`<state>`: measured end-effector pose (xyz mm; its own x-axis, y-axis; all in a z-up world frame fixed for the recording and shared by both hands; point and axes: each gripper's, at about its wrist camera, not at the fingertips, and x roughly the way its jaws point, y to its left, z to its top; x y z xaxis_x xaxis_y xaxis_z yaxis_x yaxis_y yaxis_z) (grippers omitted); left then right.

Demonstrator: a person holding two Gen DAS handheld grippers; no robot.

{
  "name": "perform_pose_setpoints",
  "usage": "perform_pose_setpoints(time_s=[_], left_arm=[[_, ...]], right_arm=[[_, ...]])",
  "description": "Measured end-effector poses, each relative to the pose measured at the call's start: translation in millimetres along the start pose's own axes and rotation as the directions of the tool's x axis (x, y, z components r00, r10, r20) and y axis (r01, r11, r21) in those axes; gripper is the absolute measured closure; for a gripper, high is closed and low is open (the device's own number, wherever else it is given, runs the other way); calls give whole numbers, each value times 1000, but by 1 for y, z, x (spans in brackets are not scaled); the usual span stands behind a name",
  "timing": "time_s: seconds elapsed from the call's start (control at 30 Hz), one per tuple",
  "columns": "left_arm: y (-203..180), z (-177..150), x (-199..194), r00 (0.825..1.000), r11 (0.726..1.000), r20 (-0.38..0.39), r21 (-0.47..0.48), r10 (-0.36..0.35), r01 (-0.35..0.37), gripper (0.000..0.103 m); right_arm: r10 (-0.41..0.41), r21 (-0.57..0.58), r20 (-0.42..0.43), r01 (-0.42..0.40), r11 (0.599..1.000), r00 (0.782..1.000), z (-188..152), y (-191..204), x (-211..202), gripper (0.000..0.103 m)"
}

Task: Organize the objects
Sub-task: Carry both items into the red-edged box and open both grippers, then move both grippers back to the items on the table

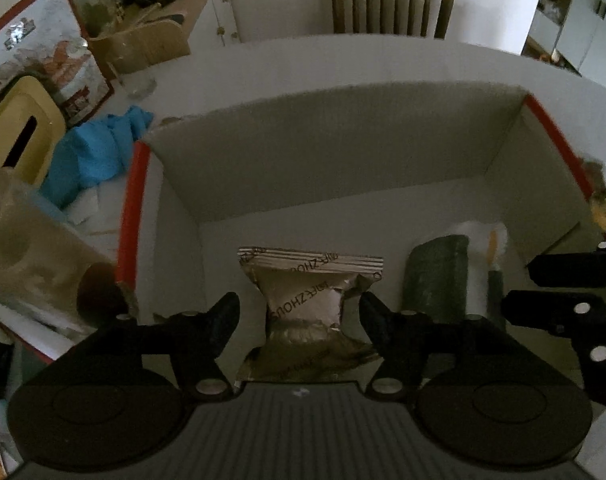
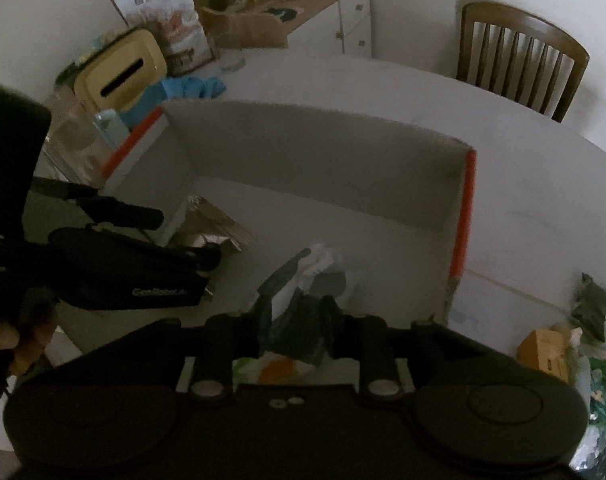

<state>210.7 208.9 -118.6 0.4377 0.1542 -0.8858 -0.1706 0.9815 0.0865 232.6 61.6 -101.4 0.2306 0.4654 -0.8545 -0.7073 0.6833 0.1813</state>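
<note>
A white cardboard box with red edges stands open on the table. On its floor lies a silver sachet with brown print. My left gripper straddles it, open, with a gap on each side of its pinched waist. To the right in the box lie a dark green packet and a white one, and my right gripper reaches in from the right edge. In the right wrist view, my right gripper stands slightly open around a crumpled dark-and-white packet on the box floor. The left gripper hovers over the sachet.
A wooden chair stands beyond the white table. Left of the box are a blue cloth, a yellow tissue box and a red-edged printed bag. Right of it lie a dark packet and a small yellow carton.
</note>
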Motion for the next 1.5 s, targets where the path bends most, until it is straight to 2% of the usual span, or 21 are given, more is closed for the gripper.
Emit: perform_pose_setpoints(time_s=[0.3,0.43,0.63,0.77,0.97,1.13,1.3,1.5], left_arm=[[-13,-4,-54,991,999,131,-13,-35,37,37],[-27,-6,-80,978,998,195,-2,-68,70,37],[-57,-9,-109,960,992,252,18,-124,123,33],[-83,-12,-114,954,988,259,52,-154,145,32],[-125,-15,-114,946,979,259,105,-195,173,26],[-161,-15,-109,942,973,258,137,-217,187,19],[-199,-13,-91,948,971,233,149,-217,185,19],[-233,-8,-62,963,977,191,130,-190,167,19]], right_arm=[[50,8,111,-51,999,993,-13,-9,-58,67],[59,16,164,-63,998,985,-27,-20,-87,67],[39,42,232,-50,998,972,-53,-46,-127,64],[3,82,260,-25,996,966,-74,-70,-147,61],[-62,133,274,26,991,960,-105,-107,-169,49],[-102,166,282,56,984,954,-127,-136,-180,32],[-133,172,275,87,981,952,-146,-164,-187,20],[-156,169,253,116,979,955,-152,-197,-181,19]])
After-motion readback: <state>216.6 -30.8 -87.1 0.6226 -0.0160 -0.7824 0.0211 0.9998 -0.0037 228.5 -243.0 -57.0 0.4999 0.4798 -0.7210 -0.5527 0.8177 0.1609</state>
